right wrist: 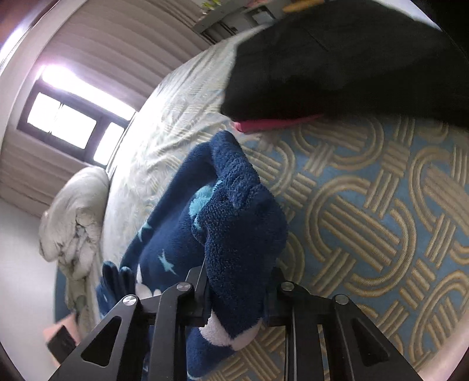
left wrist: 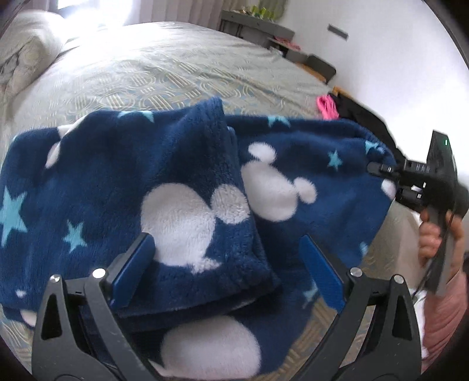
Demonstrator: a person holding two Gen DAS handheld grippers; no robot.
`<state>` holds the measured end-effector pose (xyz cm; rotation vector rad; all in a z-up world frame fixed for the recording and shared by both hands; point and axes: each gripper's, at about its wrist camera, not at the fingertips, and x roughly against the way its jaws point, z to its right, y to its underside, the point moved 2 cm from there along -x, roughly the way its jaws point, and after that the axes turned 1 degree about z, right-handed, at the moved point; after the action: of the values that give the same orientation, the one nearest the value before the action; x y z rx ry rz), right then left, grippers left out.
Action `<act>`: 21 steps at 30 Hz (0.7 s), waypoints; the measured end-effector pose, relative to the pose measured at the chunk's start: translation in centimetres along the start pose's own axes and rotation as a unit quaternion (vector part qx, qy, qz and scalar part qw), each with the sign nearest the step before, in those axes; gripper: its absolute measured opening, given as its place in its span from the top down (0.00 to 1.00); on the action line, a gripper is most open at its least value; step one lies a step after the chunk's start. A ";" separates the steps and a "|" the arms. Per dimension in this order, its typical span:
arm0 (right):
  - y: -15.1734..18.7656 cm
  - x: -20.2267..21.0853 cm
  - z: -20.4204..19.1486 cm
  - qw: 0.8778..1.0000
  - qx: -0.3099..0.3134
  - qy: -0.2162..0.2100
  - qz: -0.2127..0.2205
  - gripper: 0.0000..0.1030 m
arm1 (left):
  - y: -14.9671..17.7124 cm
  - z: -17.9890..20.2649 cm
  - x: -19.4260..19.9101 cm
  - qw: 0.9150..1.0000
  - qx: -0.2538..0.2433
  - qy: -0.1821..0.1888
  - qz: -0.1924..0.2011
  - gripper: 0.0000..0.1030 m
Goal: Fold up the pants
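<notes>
— Where are the pants?
— On the bed [left wrist: 176,67], the navy fleece pants [left wrist: 187,181] lie partly folded.
— And the grippers?
— The left gripper [left wrist: 228,272] hangs above them, fingers wide; the right gripper [right wrist: 237,296] pinches their edge.

I see a bed [left wrist: 164,76] with a patterned cover. A rumpled pale duvet [right wrist: 73,217] sits at its window end; black clothing [right wrist: 337,64] over something pink [right wrist: 263,124] lies at the opposite end. A grey shelf [left wrist: 258,25] stands beyond the bed, against the wall.
</notes>
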<state>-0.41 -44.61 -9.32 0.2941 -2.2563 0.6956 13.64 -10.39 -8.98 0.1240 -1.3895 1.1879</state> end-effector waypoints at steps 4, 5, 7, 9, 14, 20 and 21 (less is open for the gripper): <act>0.2 1.4 -3.0 0.998 0.054 0.015 0.025 0.78 | 0.4 -0.7 1.1 1.000 0.024 0.006 0.016 0.04; 0.2 1.7 -3.7 0.997 0.063 0.015 0.030 0.78 | 0.5 -0.9 1.4 0.999 0.027 0.003 0.021 0.04; 0.4 2.3 -5.6 0.995 0.086 0.016 0.042 0.78 | 0.7 -1.5 2.0 0.999 0.036 -0.001 0.030 0.04; 0.6 2.9 -7.3 0.992 0.115 0.018 0.053 0.79 | 0.8 -2.3 2.8 0.998 0.049 -0.005 0.039 0.04; 1.9 4.0 -12.8 0.979 0.192 0.008 0.076 0.79 | 1.7 -5.0 3.9 0.995 0.075 -0.038 0.054 0.04; 4.7 3.6 -20.2 0.957 0.278 -0.013 0.085 0.79 | 2.9 -8.0 5.0 0.991 0.109 -0.040 0.070 0.04; 5.1 3.3 -21.4 0.953 0.290 -0.020 0.082 0.79 | 3.1 -8.5 5.3 0.990 0.114 -0.039 0.072 0.04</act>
<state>7.89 -28.32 3.35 0.4022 -2.0817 1.4529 15.92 -0.17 -8.86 0.2364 -1.3444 1.4743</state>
